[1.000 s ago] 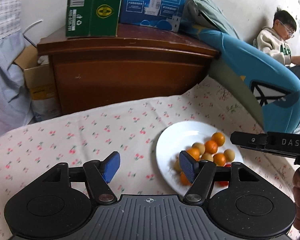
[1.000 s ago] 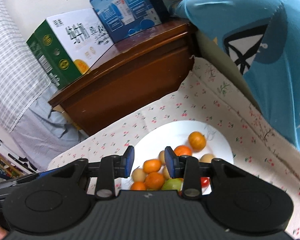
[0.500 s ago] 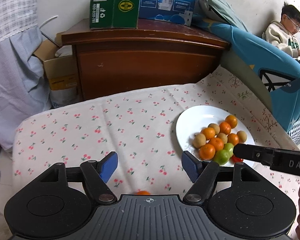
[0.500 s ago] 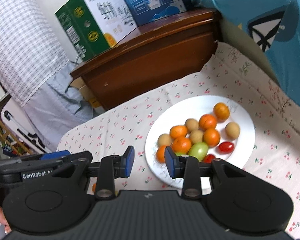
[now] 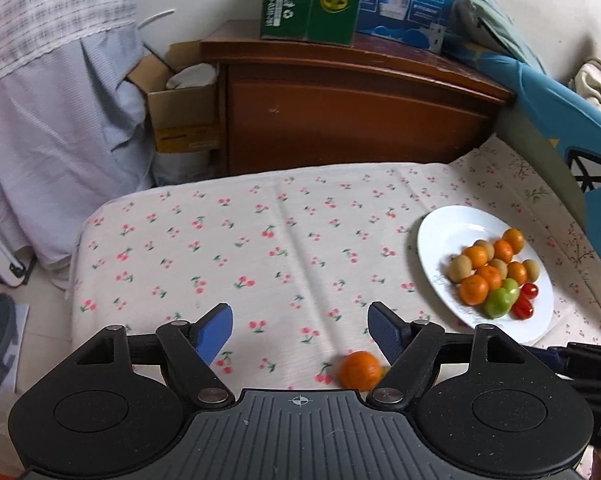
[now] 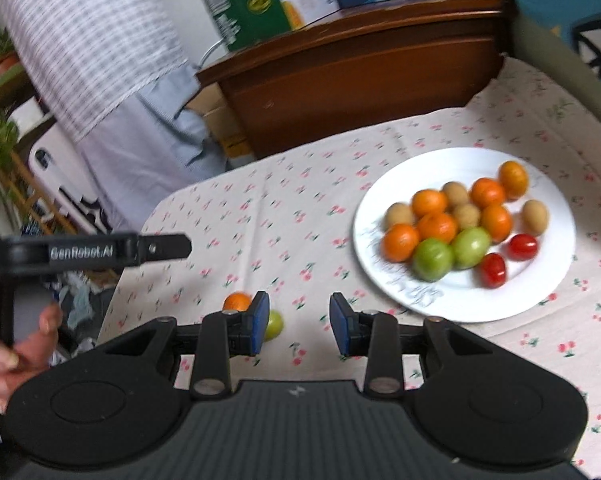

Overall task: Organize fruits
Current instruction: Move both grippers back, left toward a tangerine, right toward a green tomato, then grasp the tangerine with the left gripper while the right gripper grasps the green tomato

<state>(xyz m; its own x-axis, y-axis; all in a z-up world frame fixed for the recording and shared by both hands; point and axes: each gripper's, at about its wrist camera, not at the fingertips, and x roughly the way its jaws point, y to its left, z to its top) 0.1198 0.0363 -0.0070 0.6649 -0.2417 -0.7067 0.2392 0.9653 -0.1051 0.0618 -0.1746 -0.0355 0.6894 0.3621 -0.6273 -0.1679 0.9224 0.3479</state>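
The left gripper (image 5: pixel 299 330) is opening over the cloth (image 5: pixel 260 240), an orange (image 5: pixel 359 365) beside its right finger; the right gripper (image 6: pixel 298 322) stands part-open, empty.

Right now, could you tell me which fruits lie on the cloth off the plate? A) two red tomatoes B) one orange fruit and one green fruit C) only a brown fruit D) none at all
B: in the right wrist view an orange fruit and a green fruit lie on the cherry-print cloth, clear of the white plate.
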